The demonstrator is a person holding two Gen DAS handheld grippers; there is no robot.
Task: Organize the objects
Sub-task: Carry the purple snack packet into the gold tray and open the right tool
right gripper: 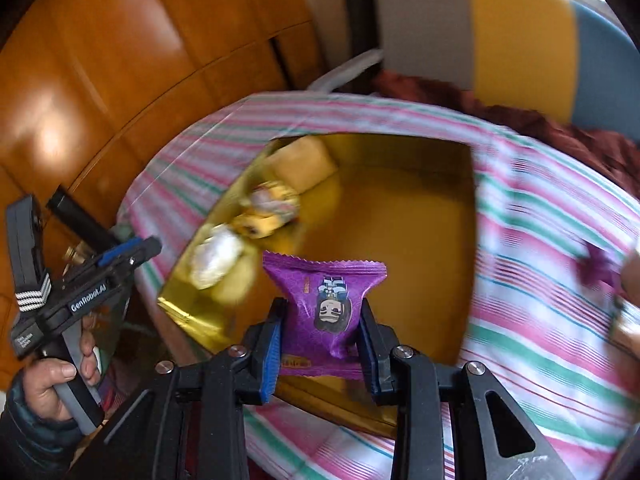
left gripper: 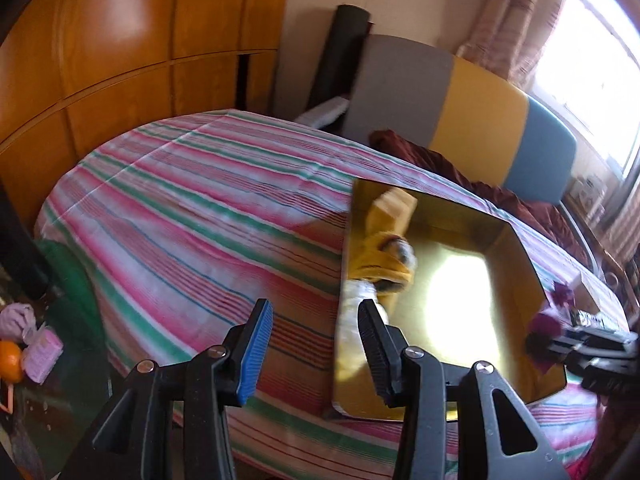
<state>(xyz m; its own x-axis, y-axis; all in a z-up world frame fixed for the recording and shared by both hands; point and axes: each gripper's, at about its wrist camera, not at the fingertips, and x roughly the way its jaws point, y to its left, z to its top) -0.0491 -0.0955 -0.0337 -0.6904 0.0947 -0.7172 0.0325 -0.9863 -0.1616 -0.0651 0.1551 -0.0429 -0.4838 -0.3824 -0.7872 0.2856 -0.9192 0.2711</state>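
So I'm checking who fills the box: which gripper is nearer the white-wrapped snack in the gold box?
Left. The left gripper hangs empty beside the gold box, its black finger by the white-wrapped snack. The right gripper, holding a purple packet, is across the box.

Snacks point(right gripper: 272, 204) in box point(right gripper: 400, 216) on bed point(left gripper: 180, 200)

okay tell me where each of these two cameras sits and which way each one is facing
Left wrist: rides the left claw, looking down along its empty fingers at the striped bed.
Right wrist: rides the right claw, which grips a purple packet above the gold box; the hand holding the left claw shows.
Shared: bed, gold box, headboard.
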